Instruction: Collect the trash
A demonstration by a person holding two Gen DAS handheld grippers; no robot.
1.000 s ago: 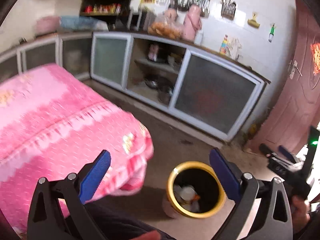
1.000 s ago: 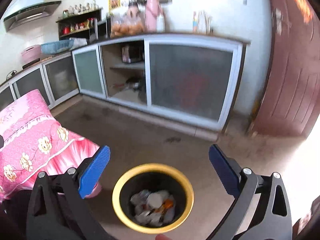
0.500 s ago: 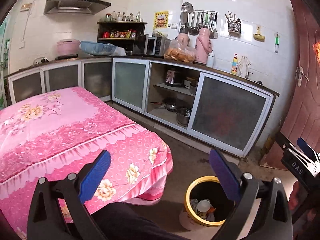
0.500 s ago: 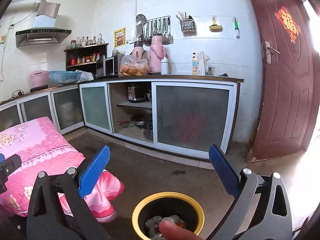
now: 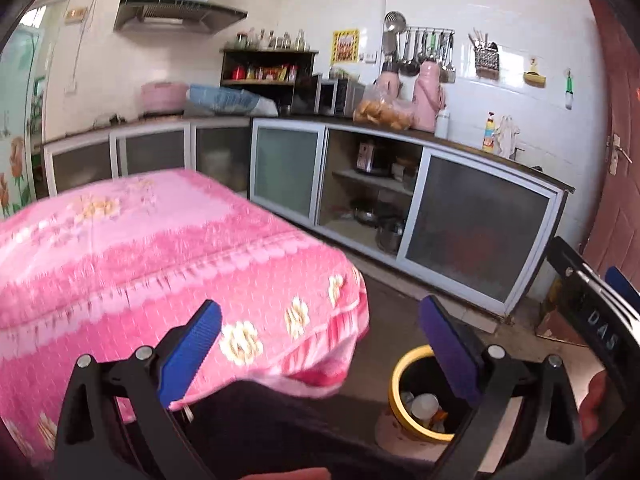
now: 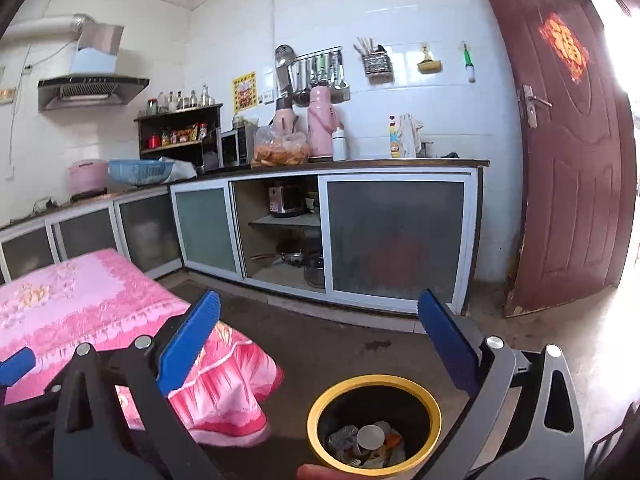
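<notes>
A trash bin [image 6: 374, 426] with a yellow rim and black inside stands on the floor, holding a paper cup [image 6: 370, 436] and crumpled scraps. It also shows in the left wrist view [image 5: 424, 400], low right. My right gripper [image 6: 318, 338] is open and empty, above and behind the bin. My left gripper [image 5: 320, 342] is open and empty, over the corner of the pink table [image 5: 160, 248]. The right gripper's body [image 5: 592, 308] shows at the right edge of the left wrist view.
The table with the pink flowered cloth [image 6: 80, 304] fills the left. Kitchen cabinets [image 6: 360, 236] with glass sliding doors run along the far wall, one bay open with pots. A brown door [image 6: 572, 168] stands open at the right. Dark concrete floor [image 6: 340, 344] lies between.
Both grippers have risen and tilted up; the bin has dropped lower in both views and more of the wall and counter shows. Both stay open and empty.
</notes>
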